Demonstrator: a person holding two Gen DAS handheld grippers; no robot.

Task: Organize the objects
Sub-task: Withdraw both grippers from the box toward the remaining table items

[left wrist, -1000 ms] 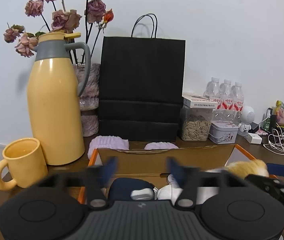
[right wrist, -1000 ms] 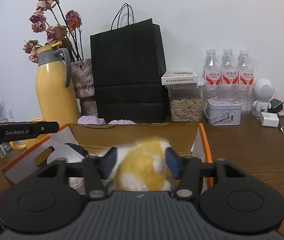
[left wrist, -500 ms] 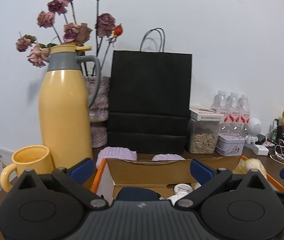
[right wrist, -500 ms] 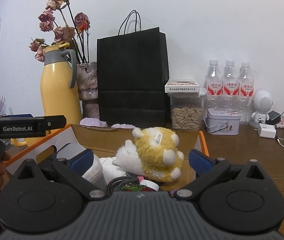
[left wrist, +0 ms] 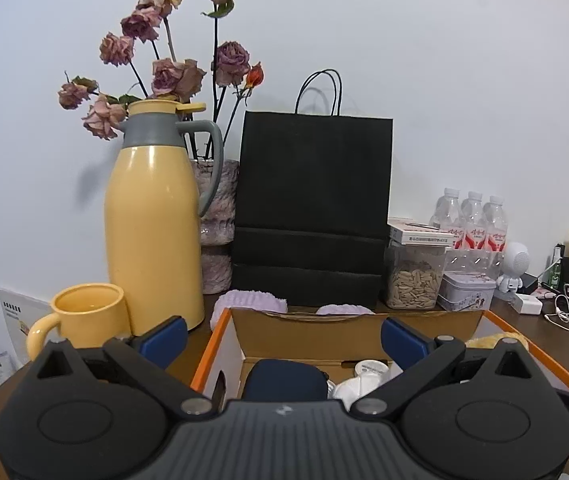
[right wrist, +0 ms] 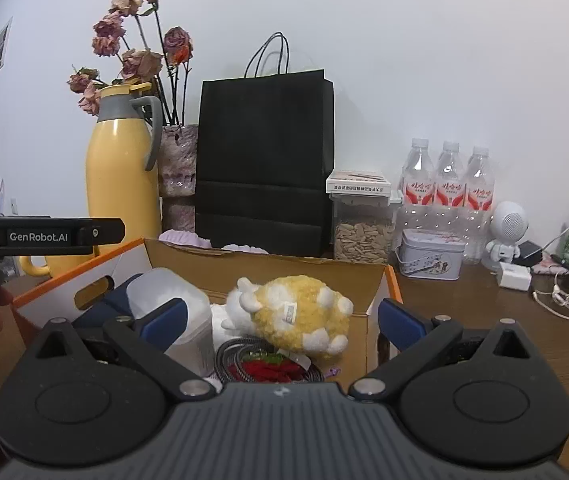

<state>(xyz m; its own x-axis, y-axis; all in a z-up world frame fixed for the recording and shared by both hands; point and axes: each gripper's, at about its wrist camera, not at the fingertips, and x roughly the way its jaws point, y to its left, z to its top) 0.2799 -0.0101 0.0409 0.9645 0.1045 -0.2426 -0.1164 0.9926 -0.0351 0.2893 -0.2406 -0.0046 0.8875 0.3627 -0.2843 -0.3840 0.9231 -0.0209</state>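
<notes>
An open cardboard box with orange edges (right wrist: 268, 268) stands on the brown table; it also shows in the left wrist view (left wrist: 356, 332). Inside lie a yellow and white plush toy (right wrist: 296, 312), a clear plastic container (right wrist: 172, 300), a dark blue pouch (left wrist: 284, 376), a small white jar (left wrist: 368, 370) and a coiled cable over a red item (right wrist: 268, 368). My right gripper (right wrist: 280, 320) is open and empty, above the box's near side. My left gripper (left wrist: 284, 334) is open and empty, over the box's left part.
A yellow thermos (left wrist: 152, 220), yellow mug (left wrist: 84, 316), vase of dried roses (left wrist: 216, 232) and black paper bag (left wrist: 312, 212) stand behind the box. To the right are a seed jar (right wrist: 360, 236), tin (right wrist: 430, 254), water bottles (right wrist: 448, 188), white robot figure (right wrist: 506, 232) and cables (right wrist: 568, 296).
My right gripper opened and let the plush toy go into the box, then drew back. My left gripper opened wide and rose back from the box.
</notes>
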